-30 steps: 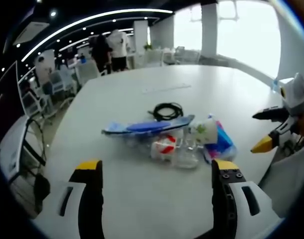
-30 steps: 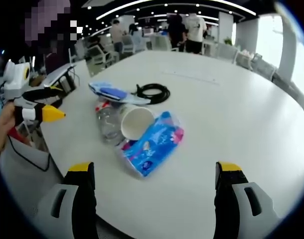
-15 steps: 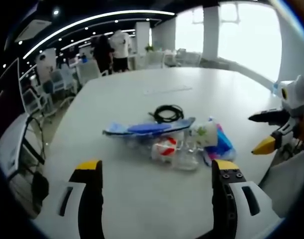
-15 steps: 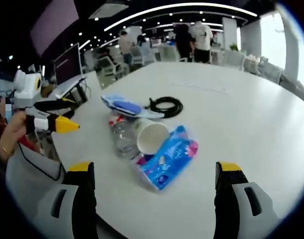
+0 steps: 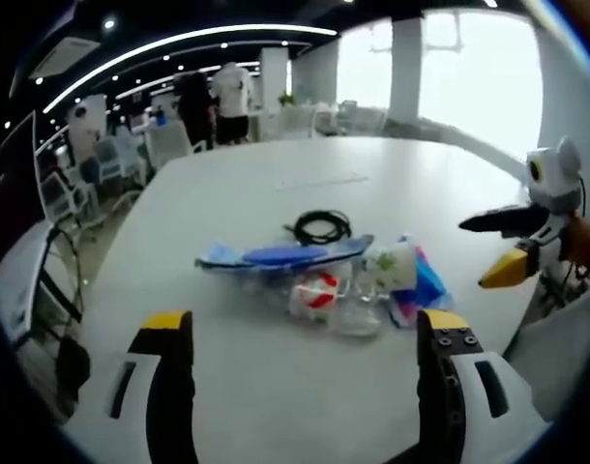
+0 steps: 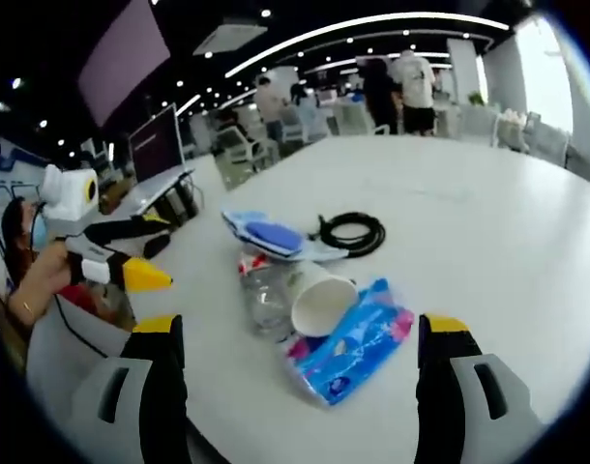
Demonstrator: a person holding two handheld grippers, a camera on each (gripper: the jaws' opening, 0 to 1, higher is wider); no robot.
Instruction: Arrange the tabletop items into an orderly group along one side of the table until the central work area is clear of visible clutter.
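- left gripper, yellow-tipped black and white jaws at the bottom of the left gripper view, spread wide apart, nothing between them; it also shows at the left edge of the right gripper view, held by a hand, jaws apart there too
- right gripper, same yellow-tipped jaws at the bottom of the right gripper view, wide apart, empty; it also shows at the right edge of the left gripper view
- large white round table under both grippers
- clutter sits in one cluster near frame centre in both views
- white paper cup on its side, mouth toward the camera, touching the blue and pink plastic tissue pack
- clear plastic bottle with red label lying beside the cup
- flat blue pouch lying across the cluster's far side
- black coiled cable just beyond the pouch
- people standing at upper left of the left gripper view, office chairs near them
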